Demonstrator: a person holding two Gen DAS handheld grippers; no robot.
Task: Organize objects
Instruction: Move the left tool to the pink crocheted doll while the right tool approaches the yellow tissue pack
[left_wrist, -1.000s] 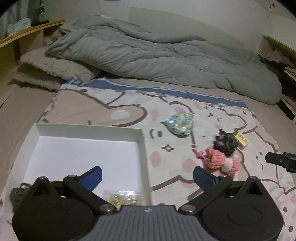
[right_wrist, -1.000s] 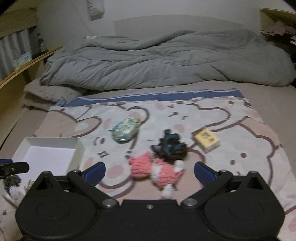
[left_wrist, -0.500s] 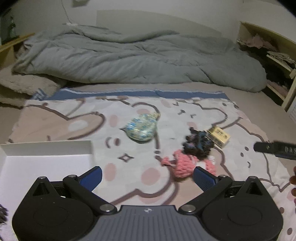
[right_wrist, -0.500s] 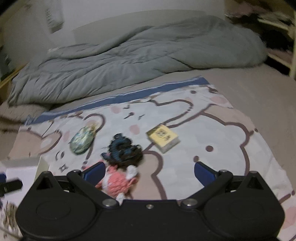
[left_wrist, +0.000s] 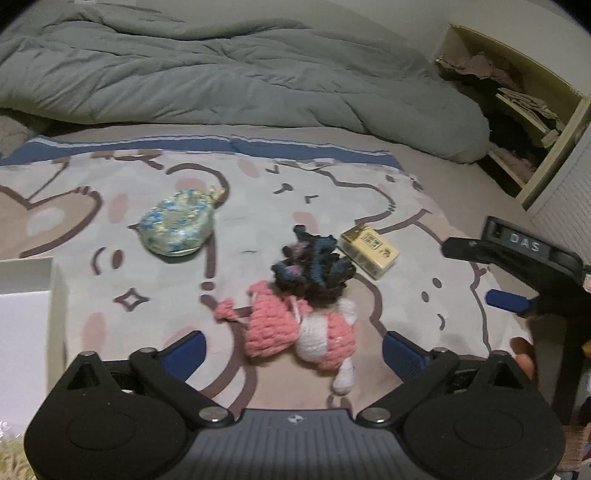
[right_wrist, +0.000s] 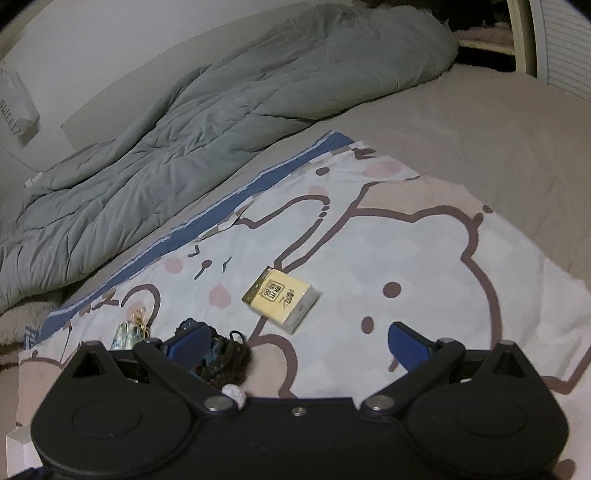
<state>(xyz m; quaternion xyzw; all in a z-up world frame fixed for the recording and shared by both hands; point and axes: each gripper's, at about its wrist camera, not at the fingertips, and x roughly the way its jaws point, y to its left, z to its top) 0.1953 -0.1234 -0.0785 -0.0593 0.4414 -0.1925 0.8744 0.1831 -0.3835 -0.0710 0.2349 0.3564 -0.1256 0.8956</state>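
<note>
Blue-padded left tongs (left_wrist: 291, 345) stand apart and empty, having swung in the last second from over the white box (left_wrist: 26, 295) to above the pink crochet toy (left_wrist: 301, 332); right tongs (right_wrist: 299, 341), likewise apart, have turned toward the yellow card box (right_wrist: 282, 295); so the next pick-ups seem lined up; beside the toy lie a dark yarn scrunchie (left_wrist: 314, 267) and a brocade pouch (left_wrist: 177, 229) on the bear-print blanket (left_wrist: 369, 199); only the white box's corner shows now, its contents out of sight, against a grey duvet (left_wrist: 221, 74)
</note>
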